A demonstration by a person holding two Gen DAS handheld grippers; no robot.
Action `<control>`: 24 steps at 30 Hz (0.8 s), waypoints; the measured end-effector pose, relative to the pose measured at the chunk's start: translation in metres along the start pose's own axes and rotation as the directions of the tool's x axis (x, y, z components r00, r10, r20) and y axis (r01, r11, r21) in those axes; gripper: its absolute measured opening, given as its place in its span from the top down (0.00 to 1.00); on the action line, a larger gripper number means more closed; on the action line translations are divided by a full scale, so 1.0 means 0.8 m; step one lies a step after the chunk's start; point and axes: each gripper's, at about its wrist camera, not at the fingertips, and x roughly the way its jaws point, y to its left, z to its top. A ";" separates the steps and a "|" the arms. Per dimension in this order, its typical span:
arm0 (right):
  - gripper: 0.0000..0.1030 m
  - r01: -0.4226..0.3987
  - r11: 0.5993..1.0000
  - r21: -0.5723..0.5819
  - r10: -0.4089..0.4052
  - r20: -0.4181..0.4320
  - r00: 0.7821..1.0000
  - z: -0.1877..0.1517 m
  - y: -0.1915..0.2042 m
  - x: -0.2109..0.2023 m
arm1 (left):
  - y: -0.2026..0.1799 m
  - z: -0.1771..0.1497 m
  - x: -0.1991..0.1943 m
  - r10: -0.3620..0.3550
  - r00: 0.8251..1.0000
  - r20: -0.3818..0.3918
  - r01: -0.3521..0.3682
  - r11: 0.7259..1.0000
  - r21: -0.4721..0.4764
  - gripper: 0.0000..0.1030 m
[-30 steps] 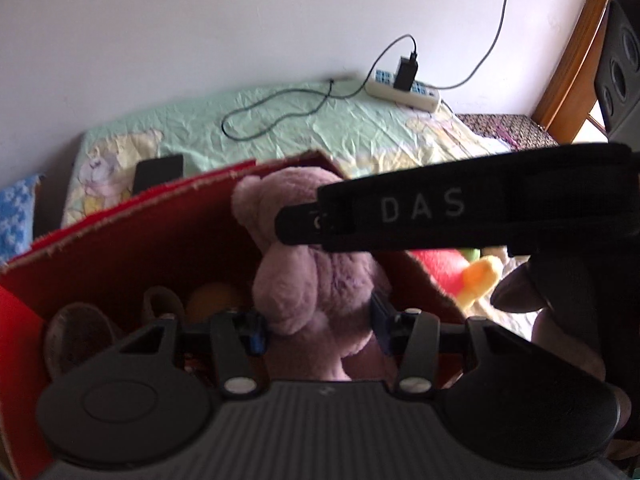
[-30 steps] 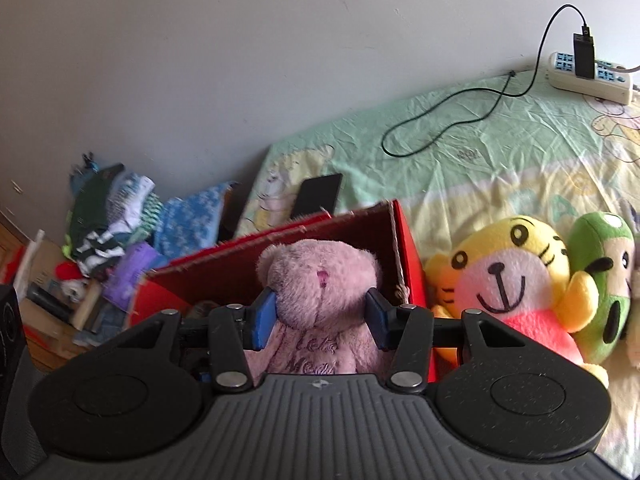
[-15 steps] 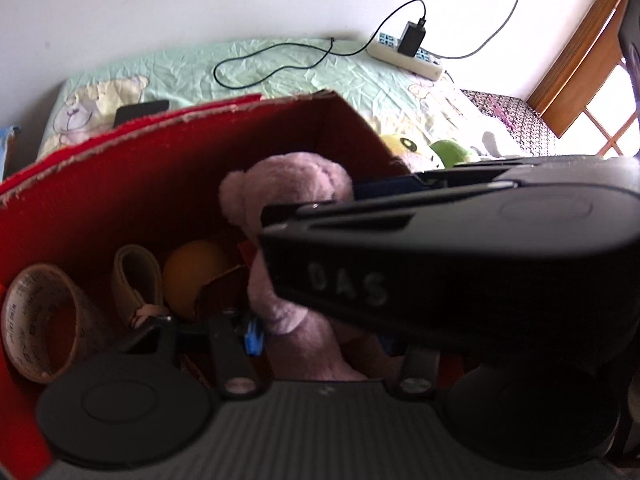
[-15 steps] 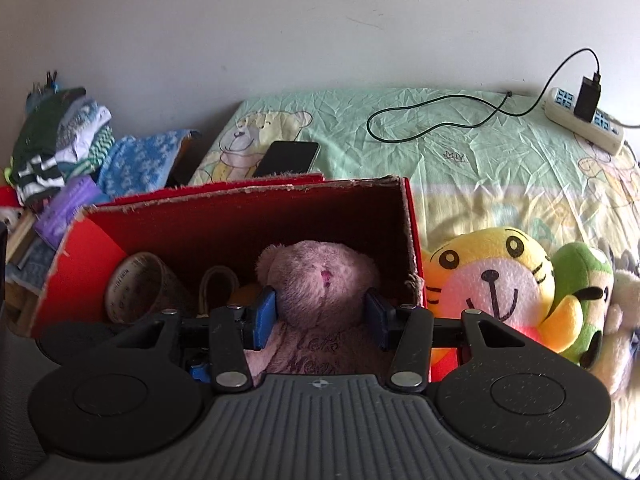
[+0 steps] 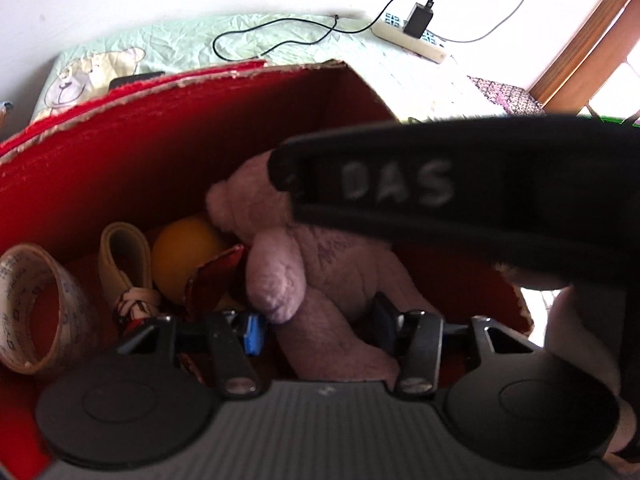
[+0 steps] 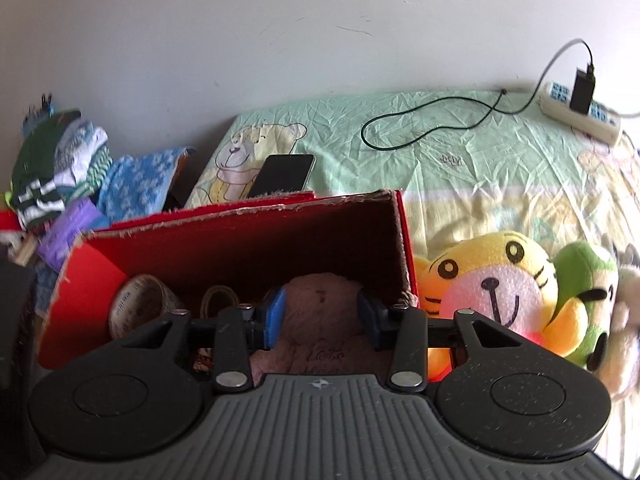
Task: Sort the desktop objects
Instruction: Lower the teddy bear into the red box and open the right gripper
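Left gripper [image 5: 316, 326] jaws opening, mauve plush bear [image 5: 320, 272] leg between them, pad contact unclear. Right gripper [image 6: 320, 318] jaws closing on the bear's head [image 6: 320, 304]. Bear is seated inside red cardboard box [image 6: 248, 240], beside a tape roll [image 5: 36, 308].

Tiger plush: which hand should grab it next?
Right. The tiger sits just beside the right gripper, whose jaws are closing around the bear; the left view doesn't show it.
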 end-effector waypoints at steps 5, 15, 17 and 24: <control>0.71 0.004 1.000 0.015 -0.004 0.012 1.000 -0.007 -0.004 -0.006 | -0.007 -0.004 0.001 0.033 0.999 0.005 -0.033 0.999 0.036 0.44; 0.73 -0.058 0.993 0.103 0.060 -0.013 0.998 -0.021 -0.020 -0.030 | -0.018 -0.022 -0.008 0.029 0.999 -0.025 -0.025 0.988 0.155 0.44; 0.73 -0.059 0.993 0.098 0.061 -0.017 0.998 -0.026 -0.018 -0.034 | -0.020 -0.027 -0.011 0.022 0.999 -0.029 -0.017 0.984 0.179 0.44; 0.72 -0.032 0.998 0.059 0.032 -0.006 0.999 -0.040 -0.010 -0.043 | -0.022 -0.033 -0.013 0.071 0.997 -0.034 -0.063 0.980 0.188 0.38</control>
